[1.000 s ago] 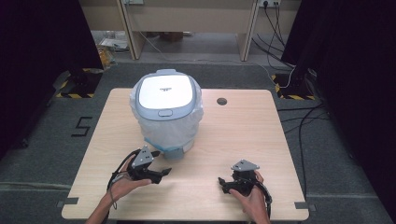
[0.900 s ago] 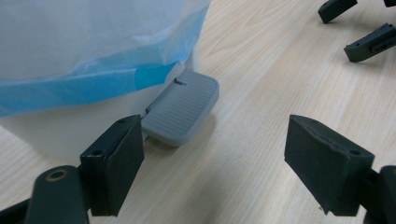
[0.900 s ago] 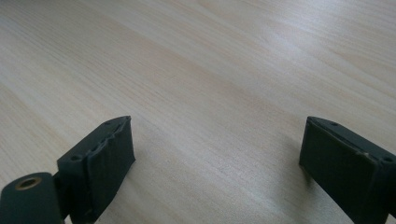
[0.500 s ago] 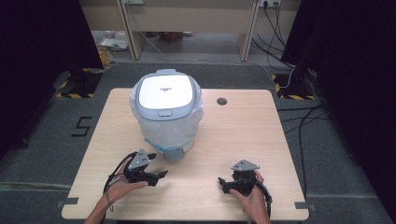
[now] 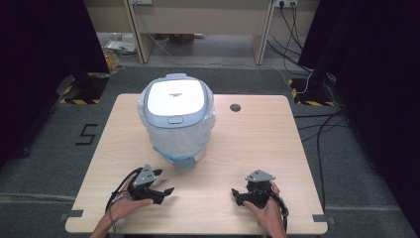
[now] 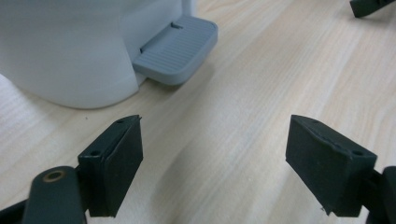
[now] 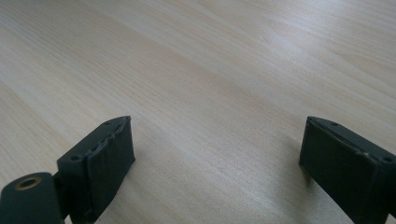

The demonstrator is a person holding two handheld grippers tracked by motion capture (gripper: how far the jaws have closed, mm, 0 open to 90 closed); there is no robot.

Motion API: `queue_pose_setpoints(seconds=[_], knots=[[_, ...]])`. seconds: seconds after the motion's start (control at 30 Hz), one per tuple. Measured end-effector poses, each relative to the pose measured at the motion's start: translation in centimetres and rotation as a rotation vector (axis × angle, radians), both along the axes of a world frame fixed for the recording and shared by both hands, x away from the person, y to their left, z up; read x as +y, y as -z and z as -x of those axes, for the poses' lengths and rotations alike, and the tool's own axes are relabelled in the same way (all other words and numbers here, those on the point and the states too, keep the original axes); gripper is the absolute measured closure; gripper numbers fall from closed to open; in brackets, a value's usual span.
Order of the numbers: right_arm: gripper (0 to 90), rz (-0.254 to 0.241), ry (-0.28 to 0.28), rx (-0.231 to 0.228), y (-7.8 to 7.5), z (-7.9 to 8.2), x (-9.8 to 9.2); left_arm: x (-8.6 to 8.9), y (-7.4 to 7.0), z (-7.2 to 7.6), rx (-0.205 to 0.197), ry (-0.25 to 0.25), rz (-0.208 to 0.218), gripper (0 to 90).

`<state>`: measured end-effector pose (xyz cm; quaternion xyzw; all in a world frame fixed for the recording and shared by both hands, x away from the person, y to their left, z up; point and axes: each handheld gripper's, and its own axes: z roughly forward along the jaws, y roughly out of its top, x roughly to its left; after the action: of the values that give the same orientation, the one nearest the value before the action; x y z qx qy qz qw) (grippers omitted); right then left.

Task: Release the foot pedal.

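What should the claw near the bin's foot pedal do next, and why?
Probably ease the open left gripper forward to the grey ribbed pedal of the white lidded bin. It lies just ahead of the jaws, untouched, and likely opens the closed lid.

Left gripper drawn back

The left gripper (image 5: 159, 191) has slid from beside the pedal bin (image 5: 177, 119) toward the table's near edge.

The left gripper view cuts off the bin (image 6: 65, 51) above its base. The small mark on its lid (image 5: 174, 93) is too small to read.
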<state>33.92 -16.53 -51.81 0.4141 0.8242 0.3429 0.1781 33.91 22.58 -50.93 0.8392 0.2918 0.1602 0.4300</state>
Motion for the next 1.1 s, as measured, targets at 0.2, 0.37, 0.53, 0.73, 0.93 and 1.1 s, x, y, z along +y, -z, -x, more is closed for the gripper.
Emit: queue_pose_setpoints(seconds=[0.2,0.37,0.53,0.73,0.93,1.1], knots=[[10.3,0.0,0.0,0.0,0.0,0.0,0.0,0.4,0.5,0.7,0.006,0.005,-0.017,18.2],[10.3,-0.001,0.0,-0.001,0.0,0.0,0.0,0.8,0.8,1.3,0.017,0.013,-0.038,17.9],[10.3,-0.001,0.0,-0.001,0.0,0.0,0.0,1.1,1.1,1.8,0.029,0.014,-0.044,18.0],[10.3,0.0,-0.001,0.0,0.0,0.0,0.0,1.3,1.1,2.4,0.031,0.016,-0.051,18.4],[10.3,-0.001,0.0,-0.001,0.0,0.0,0.0,1.4,1.4,3.1,0.034,0.021,-0.077,18.4],[10.3,0.0,0.0,0.0,0.0,0.0,0.0,2.1,1.5,3.3,0.053,0.004,-0.07,17.7]])
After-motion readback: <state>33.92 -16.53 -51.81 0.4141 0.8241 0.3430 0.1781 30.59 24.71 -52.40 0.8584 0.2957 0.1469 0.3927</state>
